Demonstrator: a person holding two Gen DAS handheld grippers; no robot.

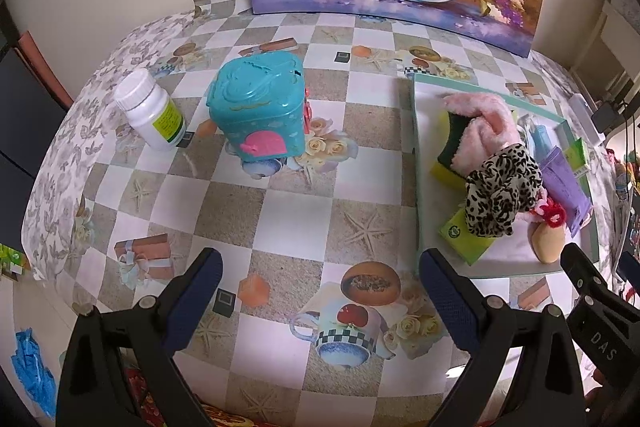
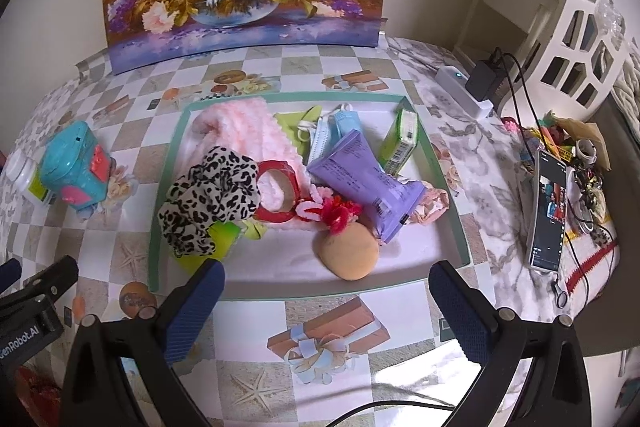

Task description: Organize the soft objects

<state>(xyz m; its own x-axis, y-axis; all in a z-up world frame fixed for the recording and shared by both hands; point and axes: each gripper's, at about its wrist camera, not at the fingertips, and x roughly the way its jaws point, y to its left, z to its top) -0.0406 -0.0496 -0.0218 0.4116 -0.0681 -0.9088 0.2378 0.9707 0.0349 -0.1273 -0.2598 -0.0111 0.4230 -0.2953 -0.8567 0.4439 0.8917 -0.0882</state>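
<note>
Left gripper point(image 1: 320, 273): jaws spread, empty, over glossy checkered tablecloth point(image 1: 296, 223) | Right gripper point(image 2: 326, 285): jaws spread, empty, at tray's near edge | Green-rimmed tray point(image 2: 448, 183): fluffy pink cloth point(image 2: 244, 131), leopard-print scrunchie point(image 2: 208, 195), purple pouch point(image 2: 364, 183), round tan sponge point(image 2: 350, 251) heaped inside | Off tray, left: teal plastic toy box point(image 1: 260, 107), white bottle point(image 1: 150, 109).

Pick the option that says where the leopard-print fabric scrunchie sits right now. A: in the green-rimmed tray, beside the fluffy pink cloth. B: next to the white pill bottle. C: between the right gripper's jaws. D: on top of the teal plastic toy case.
A: the leopard-print fabric scrunchie lies inside the green-rimmed tray, against the fluffy pink cloth; both grippers' jaws stand open and empty.
</note>
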